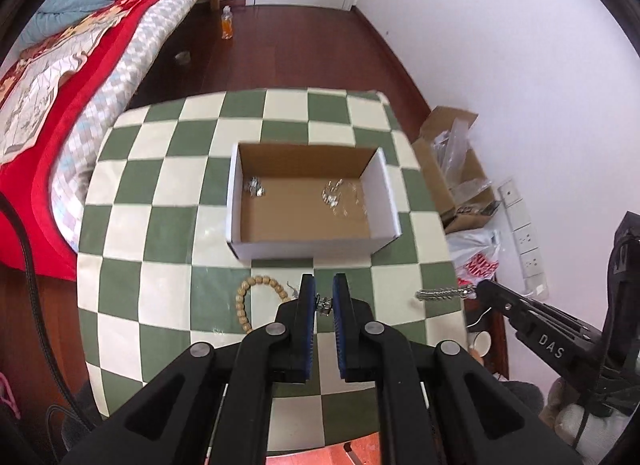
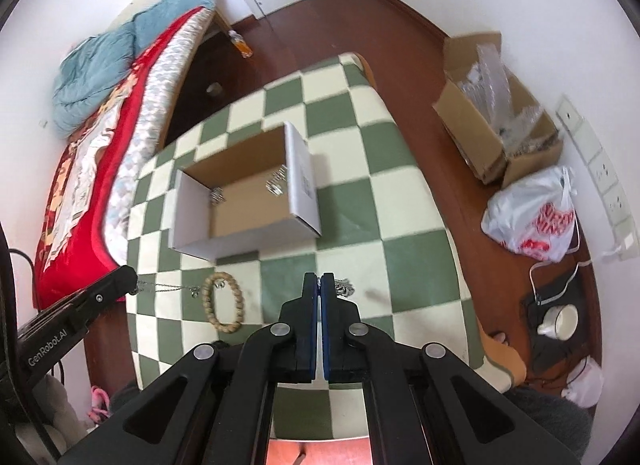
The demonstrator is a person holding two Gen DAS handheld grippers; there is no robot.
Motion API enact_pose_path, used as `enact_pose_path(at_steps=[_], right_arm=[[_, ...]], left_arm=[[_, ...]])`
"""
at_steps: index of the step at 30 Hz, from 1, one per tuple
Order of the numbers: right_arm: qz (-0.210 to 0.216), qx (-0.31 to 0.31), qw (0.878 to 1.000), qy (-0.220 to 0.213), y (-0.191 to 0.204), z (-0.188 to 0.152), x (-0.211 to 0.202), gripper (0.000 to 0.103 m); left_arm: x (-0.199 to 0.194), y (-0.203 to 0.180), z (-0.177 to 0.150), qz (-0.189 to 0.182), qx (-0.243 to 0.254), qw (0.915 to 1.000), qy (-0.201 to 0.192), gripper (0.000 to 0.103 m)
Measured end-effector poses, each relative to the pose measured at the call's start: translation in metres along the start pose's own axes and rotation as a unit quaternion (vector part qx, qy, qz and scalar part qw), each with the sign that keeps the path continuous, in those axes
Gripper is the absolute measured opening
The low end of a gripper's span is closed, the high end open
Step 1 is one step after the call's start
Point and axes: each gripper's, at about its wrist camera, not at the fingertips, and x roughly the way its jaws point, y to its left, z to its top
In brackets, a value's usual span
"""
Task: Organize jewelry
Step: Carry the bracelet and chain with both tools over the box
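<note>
Here, left claw (image 1: 323,297) pinching silver chain (image 1: 324,304), right claw (image 2: 319,285) clamped on metal bracelet (image 2: 344,288).

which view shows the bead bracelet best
The right wrist view: the whole bead bracelet shows as a ring on the tablecloth. In the left wrist view the left gripper covers part of it.

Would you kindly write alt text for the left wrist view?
The left gripper pinches a small silver jewelry piece above a green-and-cream checkered table, beside a wooden bead bracelet; beyond sits an open cardboard box.
</note>
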Motion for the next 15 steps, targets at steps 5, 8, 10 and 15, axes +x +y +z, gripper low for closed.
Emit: enact_pose_path(at_steps=[5,8,10,15], right_arm=[[0.014,-0.027,0.999,-0.02,0.03,0.022,-0.023,0.001],[0.016,-0.045,0.998,-0.031,0.05,0.038,-0.032,0.001],[0.014,-0.055,0.998,-0.033,0.061,0.049,-0.033,0.001],[0.002,-0.077,0.997,-0.024,0.084,0.075,-0.015,0.001]], left_arm=[[-0.02,-0.003,0.022,-0.008,0.011,0.9998,-0.016,0.006],[-0.024,-0.002,0.042,-0.004,0.013,0.9998,-0.018,0.006],[-0.022,0.0,0.053,0.003,0.011,0.9998,-0.016,0.006],[-0.001,0.014,0.082,0.031,0.004,0.9995,-0.001,0.006]])
